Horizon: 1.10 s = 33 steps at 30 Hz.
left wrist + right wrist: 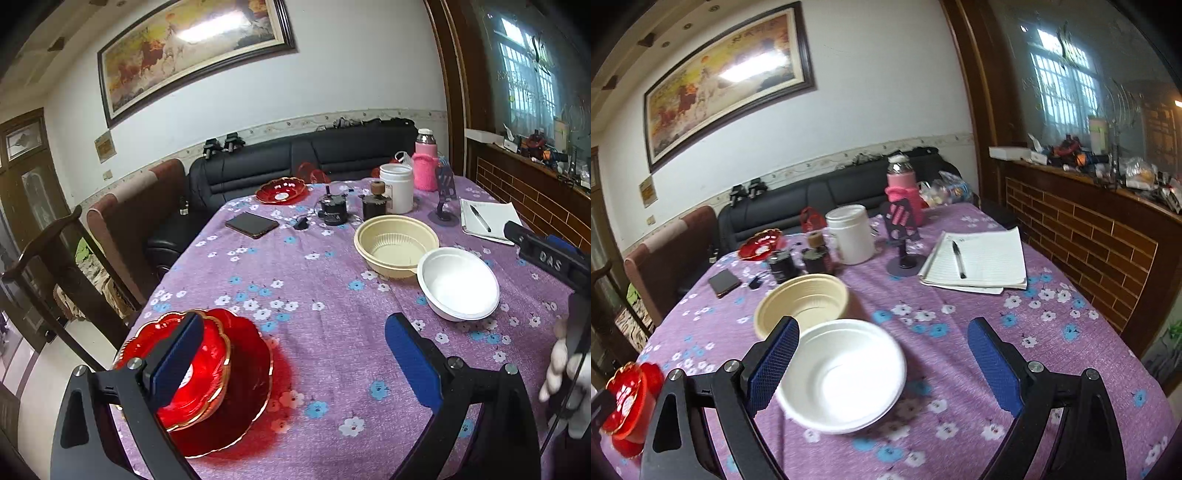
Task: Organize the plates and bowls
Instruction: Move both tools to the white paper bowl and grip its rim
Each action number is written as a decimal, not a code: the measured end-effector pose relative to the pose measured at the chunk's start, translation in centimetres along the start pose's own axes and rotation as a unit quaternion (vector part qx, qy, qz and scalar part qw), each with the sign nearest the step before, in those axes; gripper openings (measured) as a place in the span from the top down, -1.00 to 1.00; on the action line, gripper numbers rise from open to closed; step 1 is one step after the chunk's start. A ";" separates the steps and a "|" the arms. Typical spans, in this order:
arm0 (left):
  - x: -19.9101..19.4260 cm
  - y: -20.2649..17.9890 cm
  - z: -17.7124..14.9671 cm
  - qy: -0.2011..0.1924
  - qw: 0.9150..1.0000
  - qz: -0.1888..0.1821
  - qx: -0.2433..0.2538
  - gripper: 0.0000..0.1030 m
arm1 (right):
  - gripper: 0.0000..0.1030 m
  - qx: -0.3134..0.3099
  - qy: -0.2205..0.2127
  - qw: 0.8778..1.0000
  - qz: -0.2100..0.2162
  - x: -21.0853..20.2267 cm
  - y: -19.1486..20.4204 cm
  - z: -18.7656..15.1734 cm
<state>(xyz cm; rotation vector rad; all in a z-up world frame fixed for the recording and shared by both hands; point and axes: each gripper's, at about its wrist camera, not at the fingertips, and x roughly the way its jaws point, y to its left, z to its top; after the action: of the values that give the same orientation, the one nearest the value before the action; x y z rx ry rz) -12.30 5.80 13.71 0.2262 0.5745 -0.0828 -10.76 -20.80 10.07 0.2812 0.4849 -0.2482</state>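
left tongs (pixel 295 365) agape by red plates (pixel 207 373); right tongs (pixel 882 369) agape at white bowl (pixel 842 373)

Black left gripper (pixel 295 354), blue textured jaws, silver screws, seemingly white-gloved hand (pixel 561 365)

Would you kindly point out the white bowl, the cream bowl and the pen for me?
white bowl (pixel 846 376): right wrist view, on its inner floor.
cream bowl (pixel 812 306): right wrist view, on its ribbed inner wall.
pen (pixel 959 259): right wrist view, mid-barrel, lying on the notebook (pixel 993 254).
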 end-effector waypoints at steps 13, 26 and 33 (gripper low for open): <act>5.2 -2.5 1.2 0.064 0.996 -0.066 -0.022 -0.91 | -0.71 0.061 0.070 0.994 0.055 6.1 -4.1 -1.4; 14.9 -9.0 2.8 0.148 0.971 -0.178 -0.066 -0.62 | -0.25 0.111 0.164 0.975 0.098 9.9 -5.2 -3.5; 18.9 -10.9 2.1 0.205 0.955 -0.196 -0.082 -0.04 | -0.24 0.103 0.174 0.975 0.093 10.2 -4.6 -3.9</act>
<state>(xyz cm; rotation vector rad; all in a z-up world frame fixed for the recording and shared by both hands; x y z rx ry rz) 3.10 -5.59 3.00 -0.0392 1.0316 -0.3786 -5.08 -25.58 0.85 0.5759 0.7769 -0.0639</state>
